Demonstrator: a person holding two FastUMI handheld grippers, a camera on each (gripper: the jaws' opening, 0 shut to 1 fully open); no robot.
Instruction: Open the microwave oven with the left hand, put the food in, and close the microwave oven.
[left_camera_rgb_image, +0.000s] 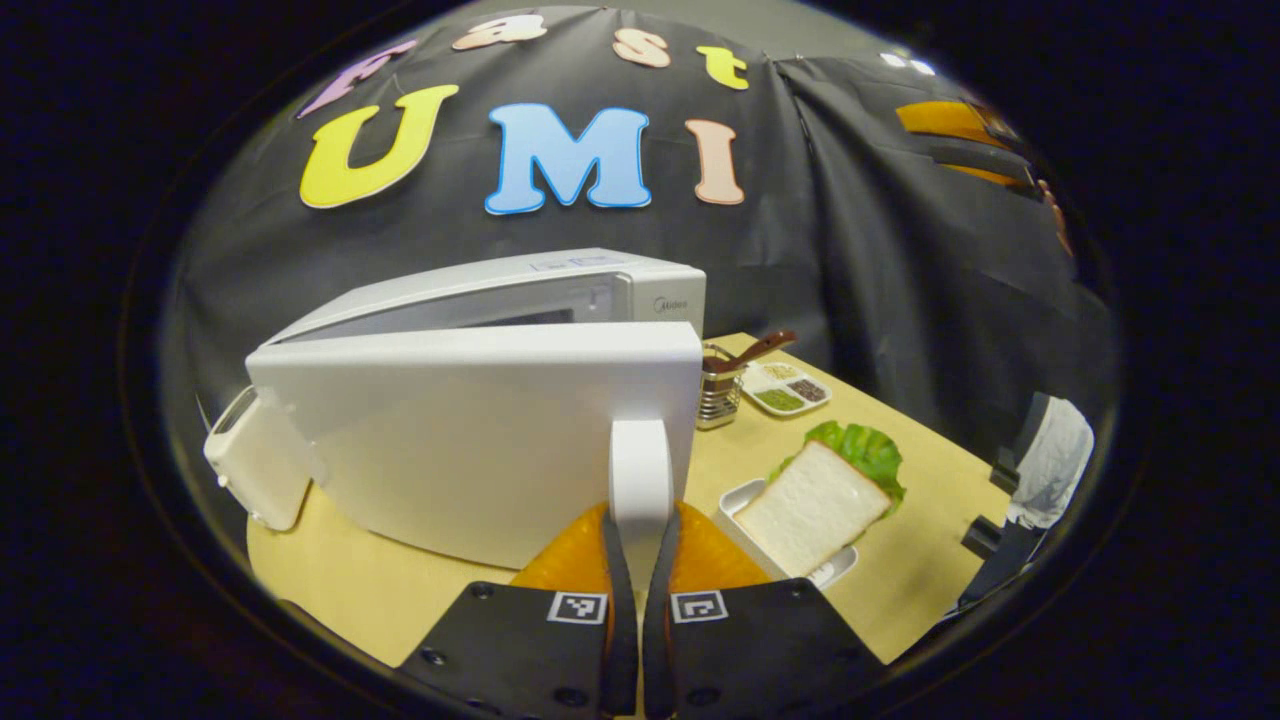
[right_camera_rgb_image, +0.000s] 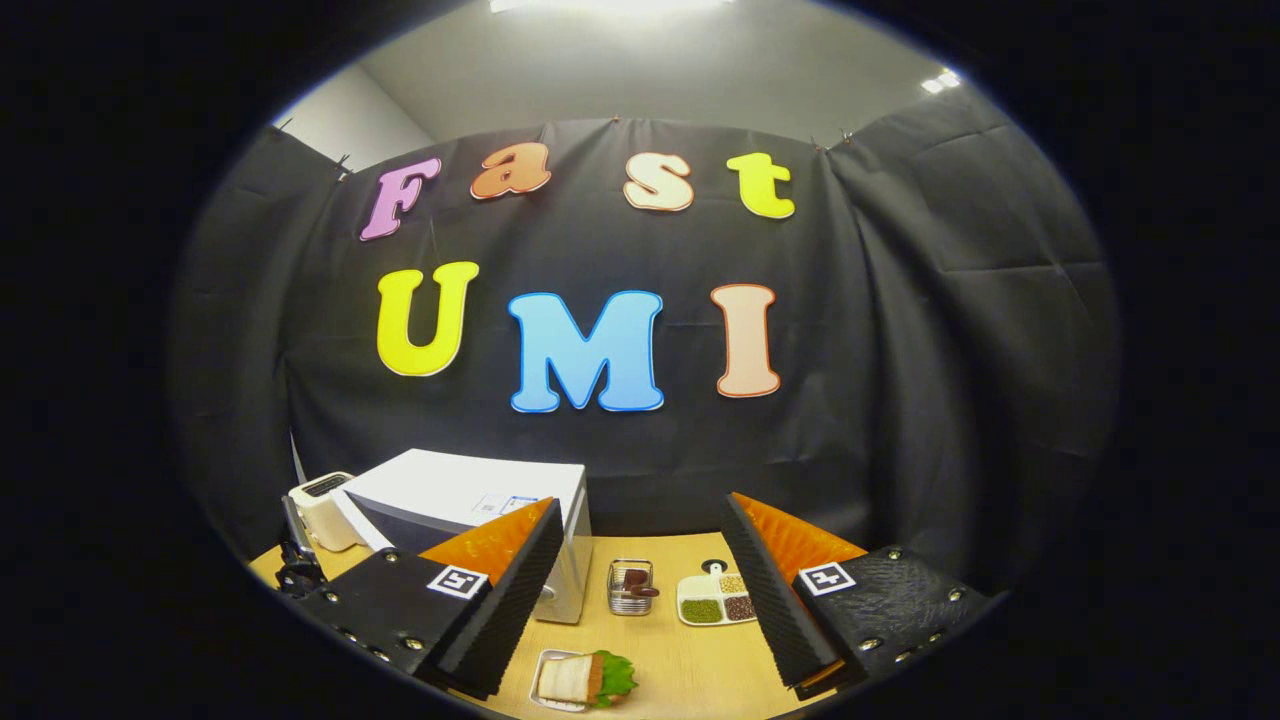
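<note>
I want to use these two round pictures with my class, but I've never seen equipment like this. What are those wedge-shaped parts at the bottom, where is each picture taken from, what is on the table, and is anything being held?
No robot here: a person holds a two-finger gripper in each hand, and a fisheye camera rides on each one, looking along its fingers. Those wedges are the fingers.

In the left gripper view, the left gripper is closed on the microwave door handle, with the microwave door swung partly open.

In the right gripper view, taken from higher and farther back, the right gripper is wide open and holds nothing.

On the wooden table are the microwave oven, a white toaster beside it, a metal mesh holder, a divided dish of seeds, and a small tray with bread and lettuce, the food to go in.
</note>
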